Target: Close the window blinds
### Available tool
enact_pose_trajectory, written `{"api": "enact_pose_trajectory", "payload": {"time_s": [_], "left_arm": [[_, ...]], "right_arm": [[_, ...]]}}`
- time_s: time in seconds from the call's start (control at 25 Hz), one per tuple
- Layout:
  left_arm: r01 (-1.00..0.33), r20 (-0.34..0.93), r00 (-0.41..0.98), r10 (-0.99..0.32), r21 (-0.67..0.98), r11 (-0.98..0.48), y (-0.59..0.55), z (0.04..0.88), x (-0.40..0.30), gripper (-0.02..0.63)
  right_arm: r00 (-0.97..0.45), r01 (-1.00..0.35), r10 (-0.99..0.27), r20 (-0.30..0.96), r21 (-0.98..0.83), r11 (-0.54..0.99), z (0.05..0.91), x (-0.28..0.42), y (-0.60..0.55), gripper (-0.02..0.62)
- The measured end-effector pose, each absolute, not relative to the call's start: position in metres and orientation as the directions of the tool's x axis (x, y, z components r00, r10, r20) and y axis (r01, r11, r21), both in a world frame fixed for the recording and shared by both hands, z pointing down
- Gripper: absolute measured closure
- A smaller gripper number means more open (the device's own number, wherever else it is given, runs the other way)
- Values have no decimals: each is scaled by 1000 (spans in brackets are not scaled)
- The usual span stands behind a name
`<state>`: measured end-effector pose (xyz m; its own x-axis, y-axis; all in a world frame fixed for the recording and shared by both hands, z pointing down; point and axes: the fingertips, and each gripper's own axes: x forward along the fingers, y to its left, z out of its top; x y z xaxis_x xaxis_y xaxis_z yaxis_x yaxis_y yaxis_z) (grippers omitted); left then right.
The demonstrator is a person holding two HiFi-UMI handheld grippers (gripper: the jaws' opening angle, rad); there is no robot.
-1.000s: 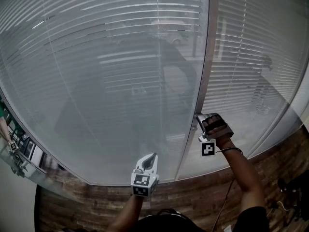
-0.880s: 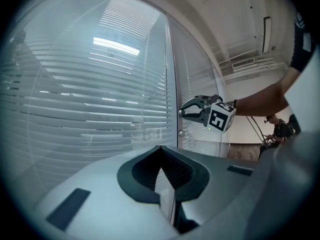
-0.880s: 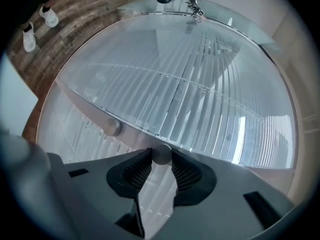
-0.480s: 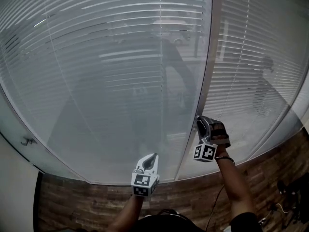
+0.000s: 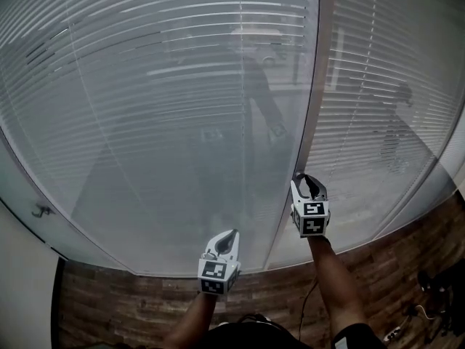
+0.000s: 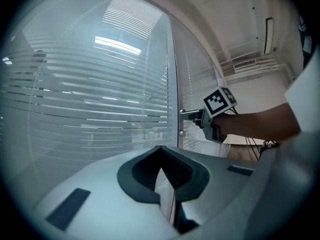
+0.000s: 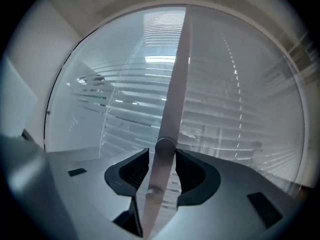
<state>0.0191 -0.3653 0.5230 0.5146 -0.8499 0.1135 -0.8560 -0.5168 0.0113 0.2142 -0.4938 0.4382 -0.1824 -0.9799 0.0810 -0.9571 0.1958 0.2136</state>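
Presently, items as seen:

- Blinds (image 5: 167, 86): pale slats running level behind glass, in two panes split by an upright frame (image 5: 314, 100).
- Knob (image 7: 165, 146): round, mounted on the frame. It lies between the tips of the right gripper's jaws.
- Lower knob (image 7: 152, 192): a smaller stud on the same frame, just below the first.
- Right gripper (image 5: 306, 179): held level against the frame, marker cube toward the person. The jaws stand apart and have just been opening. The knob sits between them, with a pad close on either side rather than clamped.
- Left gripper (image 5: 233, 234): lower and to the left, facing the left pane, well apart from the knob. Its jaws are together at the tips with nothing between them.
- Floor (image 5: 109, 304): wood-patterned, below the glass.
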Motion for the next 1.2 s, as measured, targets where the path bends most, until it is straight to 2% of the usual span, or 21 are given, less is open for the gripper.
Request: {"api": "enact_pose_trajectory", "payload": {"time_s": [0.12,0.2,0.36,0.48,0.68,1.0,1.2], "left_arm": [[-859,116,511,-852,14,-513,-365,522,17,611],[-859,115,510,-852,16,-512,-364,522,16,611],[-861,117,507,-854,15,-509,-366,523,14,611],[-864,111,503,-857,20,-504,-366,521,13,611],[-860,115,508,-853,18,-510,-367,525,13,611],[-858,120,511,-851,17,-513,-368,527,13,611],[-857,121,513,-850,19,-515,-370,526,14,611]], "right_arm": [[-182,-974,-982,56,128,188,434,215,-495,437],[-170,-978,-984,50,116,175,434,218,-496,464],[-173,-976,-984,51,122,178,436,220,-497,466],[-174,-969,-983,58,168,182,433,217,-495,468],[-157,-918,-984,90,354,179,433,215,-493,469],[-159,-713,-976,146,667,216,427,207,-490,469],[-119,-426,-983,141,887,179,432,207,-494,469]]}}
